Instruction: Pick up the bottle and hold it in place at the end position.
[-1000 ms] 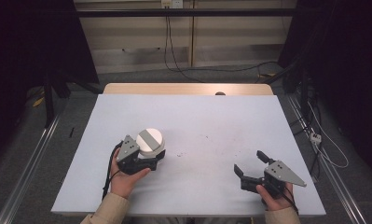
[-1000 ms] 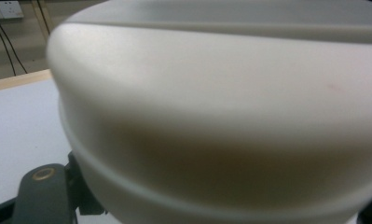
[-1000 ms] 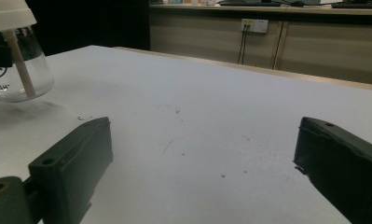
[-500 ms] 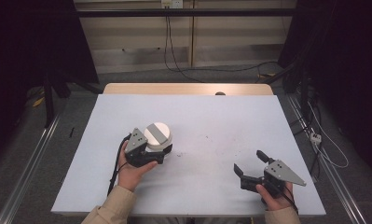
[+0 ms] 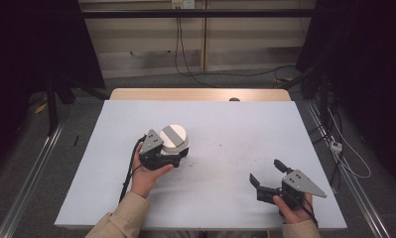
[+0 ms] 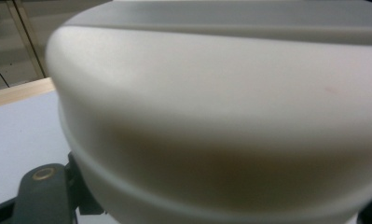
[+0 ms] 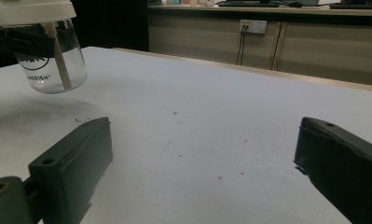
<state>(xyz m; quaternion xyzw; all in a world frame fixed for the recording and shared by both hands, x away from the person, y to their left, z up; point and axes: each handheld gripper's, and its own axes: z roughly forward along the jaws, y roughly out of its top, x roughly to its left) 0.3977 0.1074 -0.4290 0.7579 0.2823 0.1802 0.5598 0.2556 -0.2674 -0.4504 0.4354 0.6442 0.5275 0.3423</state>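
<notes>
The left gripper (image 5: 171, 157), clamped on the white-lidded glass jar (image 5: 174, 140), has carried it rightward (clear of the table (image 5: 235, 129)); the right gripper (image 5: 266, 174) rests wide open.

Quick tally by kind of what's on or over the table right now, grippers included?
Clear jar with white lid: 1, clamped in the left gripper
Grippers: 2, counting the right gripper, open and empty
White table mat: 1
Total: 4
</notes>
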